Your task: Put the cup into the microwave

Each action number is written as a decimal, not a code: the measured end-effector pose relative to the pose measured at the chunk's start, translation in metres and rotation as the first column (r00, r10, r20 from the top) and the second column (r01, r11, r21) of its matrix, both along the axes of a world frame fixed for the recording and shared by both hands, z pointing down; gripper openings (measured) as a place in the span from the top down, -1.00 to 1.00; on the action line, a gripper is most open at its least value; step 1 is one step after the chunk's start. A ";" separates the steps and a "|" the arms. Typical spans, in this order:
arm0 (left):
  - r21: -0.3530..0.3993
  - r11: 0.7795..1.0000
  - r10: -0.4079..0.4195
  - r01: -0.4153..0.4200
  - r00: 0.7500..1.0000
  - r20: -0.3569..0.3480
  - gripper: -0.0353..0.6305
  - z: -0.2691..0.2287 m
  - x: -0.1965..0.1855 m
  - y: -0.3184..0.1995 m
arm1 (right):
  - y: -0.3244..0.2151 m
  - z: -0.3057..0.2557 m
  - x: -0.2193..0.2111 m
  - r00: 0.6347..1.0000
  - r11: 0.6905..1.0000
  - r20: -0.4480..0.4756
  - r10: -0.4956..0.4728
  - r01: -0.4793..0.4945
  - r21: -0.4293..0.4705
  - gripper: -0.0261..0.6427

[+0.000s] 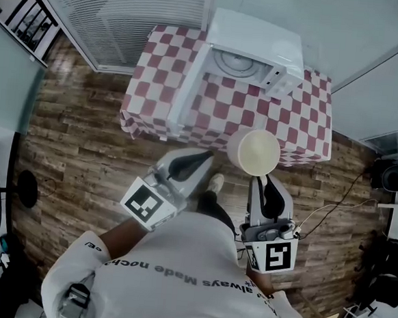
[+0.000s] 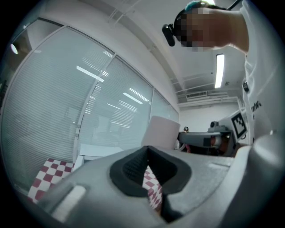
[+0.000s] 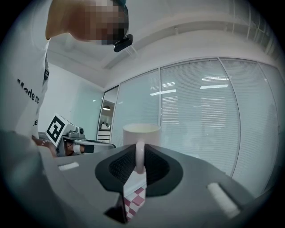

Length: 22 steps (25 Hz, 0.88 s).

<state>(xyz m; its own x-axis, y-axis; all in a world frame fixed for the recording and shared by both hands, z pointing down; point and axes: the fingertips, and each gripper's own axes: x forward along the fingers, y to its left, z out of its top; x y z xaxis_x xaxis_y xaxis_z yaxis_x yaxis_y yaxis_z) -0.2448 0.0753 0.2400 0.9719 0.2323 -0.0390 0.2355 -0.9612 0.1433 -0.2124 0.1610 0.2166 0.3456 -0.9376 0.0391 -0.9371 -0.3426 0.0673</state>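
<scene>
A red-and-white checked table [image 1: 156,90] carries a white microwave [image 1: 263,40], door open

There was one microwave [image 1: 252,46] at twelve o'clock, one cup [image 1: 253,151] near centre and one checked tablecloth [image 1: 305,122]. Of two grippers, the left gripper [image 1: 200,158] sat at seven o'clock and the right gripper [image 1: 264,184] at five.

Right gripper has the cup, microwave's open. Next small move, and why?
Probably carry the cup forward and slightly left toward the microwave cavity, kept upright. The right gripper is shut on the cup's handle, the cup hangs near the table front edge, short of the oven, and the door stands open with the turntable exposed. The left gripper holds nothing.
</scene>
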 end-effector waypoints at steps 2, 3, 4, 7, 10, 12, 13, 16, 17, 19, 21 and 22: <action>0.001 1.000 0.000 0.000 1.000 0.004 0.88 0.002 0.017 0.000 | -0.001 0.001 0.017 1.000 1.000 0.003 -0.002 0.002 0.001 0.79; 0.001 1.000 0.002 -0.002 1.000 0.008 0.88 0.004 0.025 0.000 | -0.002 0.002 0.026 1.000 1.000 0.005 -0.003 0.003 0.001 0.79; 0.002 1.000 0.003 -0.003 1.000 0.011 0.88 0.004 0.034 -0.001 | -0.003 0.002 0.036 1.000 1.000 0.006 -0.005 0.005 0.002 0.79; 0.010 1.000 0.003 -0.003 1.000 0.011 0.89 0.004 0.064 -0.003 | -0.009 0.000 0.065 1.000 1.000 0.007 -0.012 0.012 0.008 0.79; 0.013 1.000 -0.009 0.008 1.000 0.012 0.89 0.001 0.095 -0.009 | -0.013 -0.002 0.096 1.000 1.000 0.006 -0.024 0.024 0.011 0.79; 0.006 1.000 -0.020 0.020 1.000 0.008 0.89 -0.002 0.116 -0.011 | -0.013 -0.003 0.117 0.999 0.999 0.007 -0.032 0.032 0.012 0.79; -0.003 1.000 -0.027 0.027 1.000 0.003 0.89 -0.005 0.126 -0.012 | -0.014 -0.003 0.127 0.999 0.999 0.008 -0.036 0.036 0.012 0.79; 0.007 0.999 -0.041 0.041 0.999 0.002 0.89 -0.005 0.155 -0.013 | -0.015 -0.002 0.158 0.999 0.999 0.014 -0.046 0.046 0.015 0.79; 0.015 0.999 -0.043 0.043 0.999 0.005 0.89 -0.004 0.164 -0.013 | -0.015 -0.002 0.167 0.999 0.999 0.015 -0.051 0.051 0.016 0.79; 0.023 0.999 -0.044 0.044 0.999 0.011 0.89 -0.002 0.182 -0.012 | -0.016 -0.003 0.185 0.998 0.998 0.015 -0.061 0.060 0.019 0.79; 0.022 0.999 -0.047 0.047 0.999 0.006 0.89 -0.003 0.199 -0.011 | -0.016 -0.003 0.201 0.997 0.997 0.012 -0.071 0.071 0.021 0.79; 0.022 0.998 -0.051 0.051 0.999 -0.001 0.89 -0.004 0.208 -0.010 | -0.016 -0.003 0.210 0.997 0.997 0.010 -0.076 0.076 0.022 0.79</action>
<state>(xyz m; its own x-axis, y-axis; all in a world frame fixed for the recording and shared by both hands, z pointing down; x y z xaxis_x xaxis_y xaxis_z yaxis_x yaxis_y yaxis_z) -0.0363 0.0649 0.2360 0.9825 0.1832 -0.0345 0.1861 -0.9749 0.1223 -0.0028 0.1454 0.2138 0.2733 -0.9617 0.0219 -0.9610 -0.2720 0.0508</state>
